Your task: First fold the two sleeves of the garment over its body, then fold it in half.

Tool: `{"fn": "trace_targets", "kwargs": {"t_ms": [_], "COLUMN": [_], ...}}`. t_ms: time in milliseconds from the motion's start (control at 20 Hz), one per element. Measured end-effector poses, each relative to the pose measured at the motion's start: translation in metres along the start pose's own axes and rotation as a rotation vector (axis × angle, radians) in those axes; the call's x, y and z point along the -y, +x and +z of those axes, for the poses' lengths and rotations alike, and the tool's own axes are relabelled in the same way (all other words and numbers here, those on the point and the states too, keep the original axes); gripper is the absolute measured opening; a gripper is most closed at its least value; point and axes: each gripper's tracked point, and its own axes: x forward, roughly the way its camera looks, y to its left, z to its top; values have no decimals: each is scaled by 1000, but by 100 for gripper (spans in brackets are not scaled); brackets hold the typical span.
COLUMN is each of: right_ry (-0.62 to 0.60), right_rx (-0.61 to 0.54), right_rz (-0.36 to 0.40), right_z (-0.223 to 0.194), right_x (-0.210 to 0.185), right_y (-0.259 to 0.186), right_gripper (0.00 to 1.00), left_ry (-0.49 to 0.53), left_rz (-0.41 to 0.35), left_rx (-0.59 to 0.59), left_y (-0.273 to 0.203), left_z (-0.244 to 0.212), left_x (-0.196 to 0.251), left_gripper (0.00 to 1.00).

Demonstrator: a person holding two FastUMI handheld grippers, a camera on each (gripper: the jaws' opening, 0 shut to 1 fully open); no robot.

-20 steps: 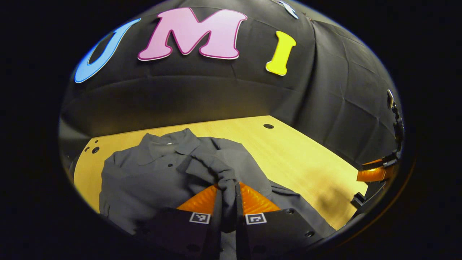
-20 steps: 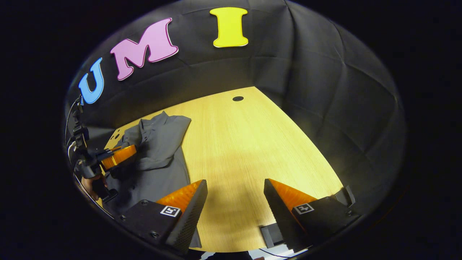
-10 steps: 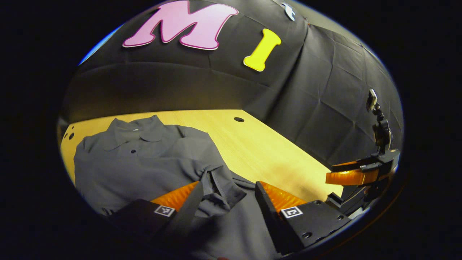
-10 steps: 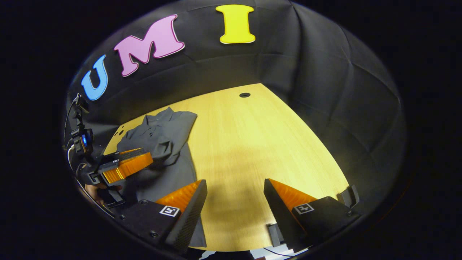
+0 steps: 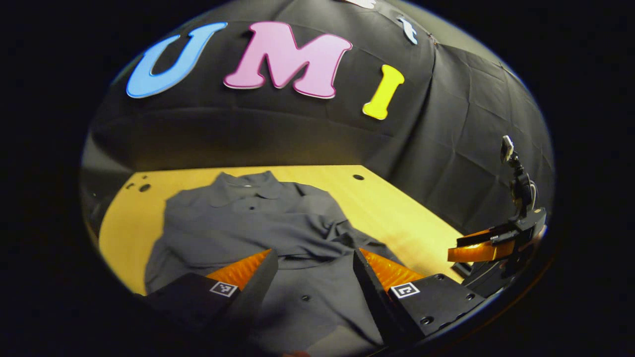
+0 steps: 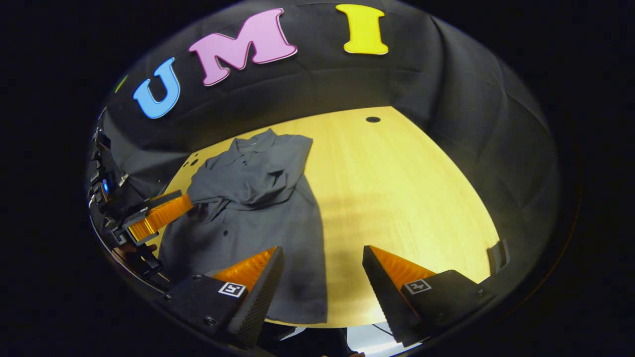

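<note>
A grey collared shirt (image 5: 258,228) lies flat on the wooden table (image 5: 407,218), collar at the far end. A sleeve (image 5: 322,238) lies bunched across its body. My left gripper (image 5: 313,265) hovers open just above the shirt's lower front, with nothing between its fingers. In the right gripper view the shirt (image 6: 258,198) stretches up the table's left half. My right gripper (image 6: 322,258) stands open over the shirt's near hem edge, holding nothing. The left gripper (image 6: 154,218) shows at the shirt's left side, and the right gripper (image 5: 483,248) shows off the shirt's right side.
Bare tabletop (image 6: 407,188) spreads to the right of the shirt. A small round hole (image 6: 372,119) sits near the far edge, and two more holes (image 5: 141,187) lie at the far left corner. Black cloth walls close in the table on the far sides.
My left gripper let go of the sleeve it held pinched, opened, and drew back; the sleeve now rests on the body. My right gripper swung toward the shirt's hem, staying open.
</note>
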Motion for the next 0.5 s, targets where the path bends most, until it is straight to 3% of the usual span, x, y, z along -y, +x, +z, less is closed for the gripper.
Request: {"fn": "trace_targets", "kwargs": {"t_ms": [250,500], "right_ry": [-30,-40], "right_rx": [-53,-90], "right_rz": [2,-47], "right_z": [-34,-62], "right_x": [-26,-22], "right_y": [3,2], "right_gripper": [99,99], "left_ry": [-39,-72], "left_rz": [142,241], "left_rx": [-64,-143], "left_y": [-68,-119], "left_z": [-47,-94], "left_x": [-74,-128], "left_gripper": [96,96]}}
